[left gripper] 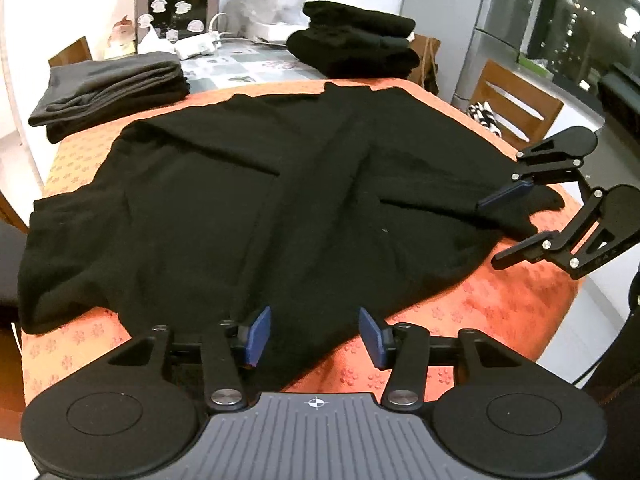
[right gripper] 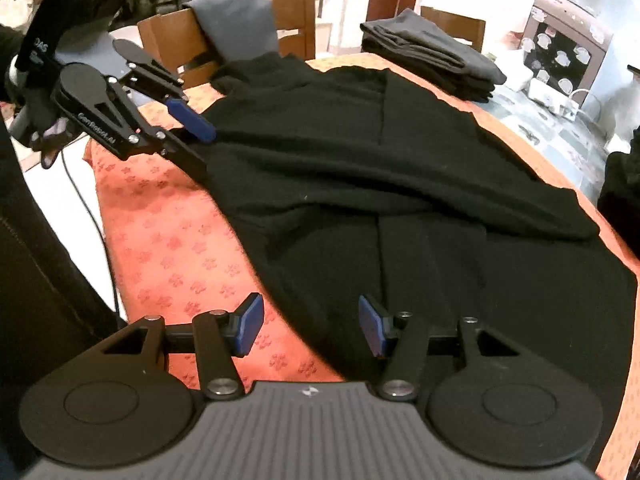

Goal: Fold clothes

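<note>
A large black knit garment lies spread across an orange floral-patterned tablecloth, its sleeves folded inward so that they cross over the body. The left gripper, black with blue rubber pads, sits at the near edge of the cloth with its jaws wide apart, holding nothing, the garment's near hem lying between and beneath the two pads. The right gripper reaches in from the right side of the table, its jaws likewise spread, the far blue pad touching the garment's right edge while the near finger hangs over bare tablecloth. From the right wrist view, its pads straddle the line where black fabric meets orange cloth. At the far left of the table rests a stack of folded dark grey clothes; at the far right, a pile of folded black clothes. Wooden chairs stand around the table.
</note>
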`<state>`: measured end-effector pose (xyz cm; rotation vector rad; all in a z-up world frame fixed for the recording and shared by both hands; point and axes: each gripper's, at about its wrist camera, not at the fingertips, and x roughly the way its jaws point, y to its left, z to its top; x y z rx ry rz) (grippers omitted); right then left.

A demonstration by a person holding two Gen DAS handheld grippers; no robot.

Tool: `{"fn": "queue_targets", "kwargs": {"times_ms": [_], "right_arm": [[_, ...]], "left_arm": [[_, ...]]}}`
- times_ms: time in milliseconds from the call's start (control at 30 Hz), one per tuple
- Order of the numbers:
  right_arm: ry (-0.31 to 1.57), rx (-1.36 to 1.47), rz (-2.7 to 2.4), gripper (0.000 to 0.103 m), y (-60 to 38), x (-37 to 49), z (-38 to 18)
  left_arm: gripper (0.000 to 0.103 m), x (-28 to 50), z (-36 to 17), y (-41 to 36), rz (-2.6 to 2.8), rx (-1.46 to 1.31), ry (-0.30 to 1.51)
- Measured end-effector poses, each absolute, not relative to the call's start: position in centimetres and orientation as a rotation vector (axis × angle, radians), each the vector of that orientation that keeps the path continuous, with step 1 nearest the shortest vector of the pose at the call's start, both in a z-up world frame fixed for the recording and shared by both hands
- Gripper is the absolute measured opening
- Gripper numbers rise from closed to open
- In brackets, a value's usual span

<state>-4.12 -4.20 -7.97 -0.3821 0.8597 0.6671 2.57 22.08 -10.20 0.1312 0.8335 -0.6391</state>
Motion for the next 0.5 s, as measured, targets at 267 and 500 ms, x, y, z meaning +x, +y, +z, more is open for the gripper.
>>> {"fn": "queue_targets", "kwargs": {"times_ms": [267, 500], "right_arm": [[0.863, -0.307, 0.615, 0.059, -5.7, -3.5, -7.0], [0.87, -0.26, 0.543, 0.059, -7.0, -3.2, -6.3]], "left_arm": [[0.058, 4.3, -10.1, 26.3, -0.361, -0.129, 0.818], [0.058, 6.5, -10.9, 30.9, -0.013, -0.347, 0.801]]}}
